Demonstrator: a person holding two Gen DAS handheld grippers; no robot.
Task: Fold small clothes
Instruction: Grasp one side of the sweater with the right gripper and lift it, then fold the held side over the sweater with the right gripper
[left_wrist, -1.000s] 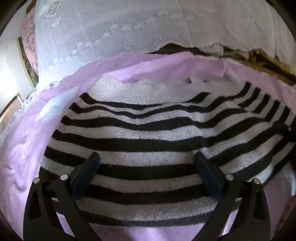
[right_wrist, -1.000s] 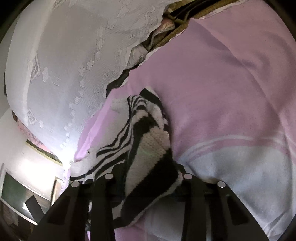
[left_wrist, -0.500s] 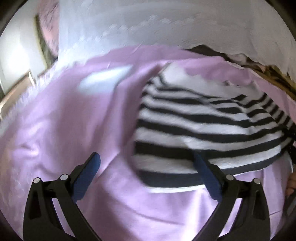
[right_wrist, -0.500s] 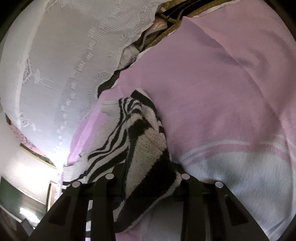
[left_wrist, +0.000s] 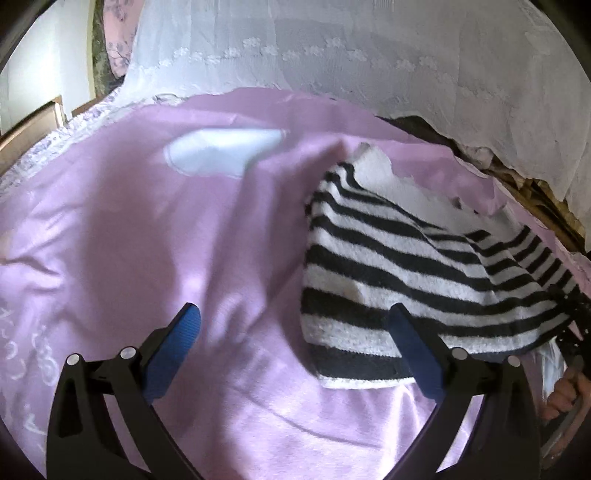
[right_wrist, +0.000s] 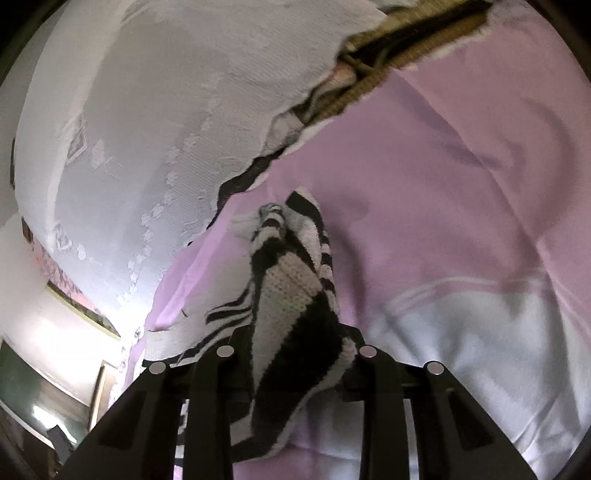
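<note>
A small black-and-white striped knit sweater (left_wrist: 399, 266) lies on a pink sheet (left_wrist: 184, 240), at the right of the left wrist view. My left gripper (left_wrist: 291, 343) is open and empty, its blue pads (left_wrist: 177, 339) spread wide over the sheet, the right pad at the sweater's near edge. My right gripper (right_wrist: 291, 354) is shut on a bunched part of the sweater (right_wrist: 291, 295), lifting it off the sheet; the fabric hangs between and below the jaws. The right gripper's dark body shows at the far right of the left wrist view (left_wrist: 574, 332).
A white lace curtain (left_wrist: 369, 55) hangs behind the bed. A dark gap with woven brown material (right_wrist: 388, 48) runs along the sheet's far edge. A pale patch (left_wrist: 221, 151) is printed on the sheet. A framed picture (right_wrist: 81, 306) hangs on the wall.
The left wrist view has swung left, so the sweater has shifted from between the left gripper's pads to its right side. The right gripper keeps its hold and has raised the sweater a little.
</note>
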